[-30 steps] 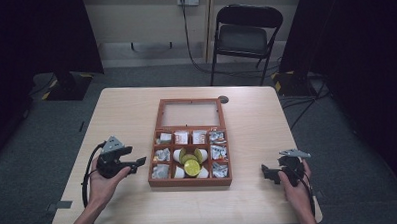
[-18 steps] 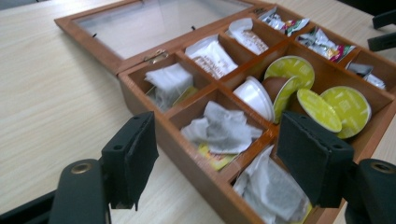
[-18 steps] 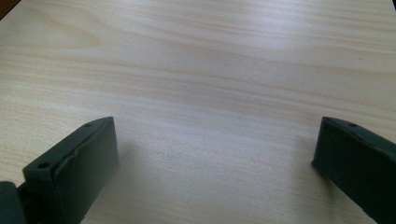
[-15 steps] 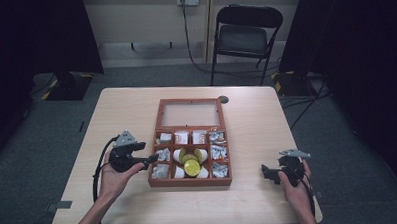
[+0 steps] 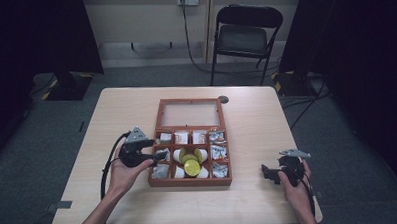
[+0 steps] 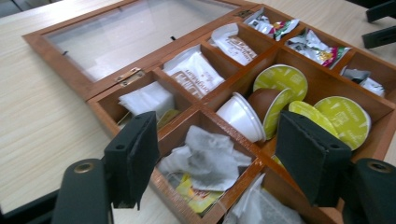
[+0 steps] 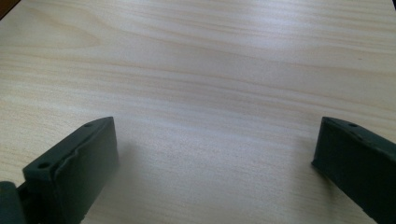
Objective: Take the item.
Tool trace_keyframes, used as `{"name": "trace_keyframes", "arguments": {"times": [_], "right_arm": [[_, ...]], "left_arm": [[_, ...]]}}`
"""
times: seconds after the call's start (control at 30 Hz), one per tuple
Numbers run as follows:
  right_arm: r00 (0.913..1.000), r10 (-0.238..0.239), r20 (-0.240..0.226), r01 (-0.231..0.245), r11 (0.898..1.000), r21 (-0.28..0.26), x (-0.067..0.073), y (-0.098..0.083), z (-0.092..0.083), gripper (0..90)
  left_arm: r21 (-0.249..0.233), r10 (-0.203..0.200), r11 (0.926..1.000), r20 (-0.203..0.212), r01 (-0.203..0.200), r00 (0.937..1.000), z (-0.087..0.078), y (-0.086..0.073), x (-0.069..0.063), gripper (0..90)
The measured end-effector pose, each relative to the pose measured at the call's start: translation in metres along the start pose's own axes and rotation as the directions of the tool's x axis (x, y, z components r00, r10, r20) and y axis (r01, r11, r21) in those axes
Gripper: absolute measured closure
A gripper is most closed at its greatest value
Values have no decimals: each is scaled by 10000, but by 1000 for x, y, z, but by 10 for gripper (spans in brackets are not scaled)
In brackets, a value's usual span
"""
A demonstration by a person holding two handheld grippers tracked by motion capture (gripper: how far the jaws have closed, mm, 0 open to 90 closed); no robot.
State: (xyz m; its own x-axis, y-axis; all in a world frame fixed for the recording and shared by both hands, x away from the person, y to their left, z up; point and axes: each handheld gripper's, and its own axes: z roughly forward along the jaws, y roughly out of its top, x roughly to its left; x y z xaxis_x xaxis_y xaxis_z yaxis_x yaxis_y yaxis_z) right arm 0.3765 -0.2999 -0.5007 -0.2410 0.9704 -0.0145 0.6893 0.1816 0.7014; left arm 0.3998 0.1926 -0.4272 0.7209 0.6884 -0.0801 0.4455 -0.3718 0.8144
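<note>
A wooden box (image 5: pixel 155 169) with several compartments lies mid-table, its glass lid (image 5: pixel 189 114) folded back flat. It holds tea bags, sachets and green-lidded capsules (image 5: pixel 191 167). My left gripper (image 5: pixel 160 156) hovers at the box's left side, open, its jaws having just closed a little with nothing pressed between them. In the left gripper view the left gripper (image 6: pixel 219 158) frames a crumpled tea bag (image 6: pixel 205 154) lying below in its compartment, with capsules (image 6: pixel 280 84) to the right. My right gripper (image 5: pixel 268 173) stands open over bare table, right of the box; the right gripper (image 7: pixel 215 158) holds nothing.
The light wood table (image 5: pixel 121 104) has a round cable port (image 5: pixel 223 99) behind the lid. A black folding chair (image 5: pixel 244 35) stands beyond the far edge. Bare tabletop lies left and right of the box.
My left gripper has moved right, from the open table up to the box's left edge. The right gripper has stayed in place.
</note>
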Motion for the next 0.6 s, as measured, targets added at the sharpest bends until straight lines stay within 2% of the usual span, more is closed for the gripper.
{"name": "trace_keyframes", "arguments": {"times": [0.13,0.3,0.4,0.53,0.6], "right_arm": [[10000,-7,1,7,10000,-2,0,0,0,0],[10000,-11,3,11,10000,-3,0,0,0,0],[10000,-1,1,1,10000,-1,0,0,0,0],[10000,-2,2,2,10000,-2,0,0,0,0],[10000,-3,6,3,10000,-7,0,0,0,0]], "left_arm": [[47,35,10000,115,-36,9999,4,4,-2,316],[-226,110,9997,456,-100,9989,5,13,-9,336],[-82,230,9997,630,-225,9977,10,17,-15,337],[60,663,9977,828,-670,9944,18,19,-24,354],[166,690,9974,946,-708,9931,21,19,-28,354]]}}
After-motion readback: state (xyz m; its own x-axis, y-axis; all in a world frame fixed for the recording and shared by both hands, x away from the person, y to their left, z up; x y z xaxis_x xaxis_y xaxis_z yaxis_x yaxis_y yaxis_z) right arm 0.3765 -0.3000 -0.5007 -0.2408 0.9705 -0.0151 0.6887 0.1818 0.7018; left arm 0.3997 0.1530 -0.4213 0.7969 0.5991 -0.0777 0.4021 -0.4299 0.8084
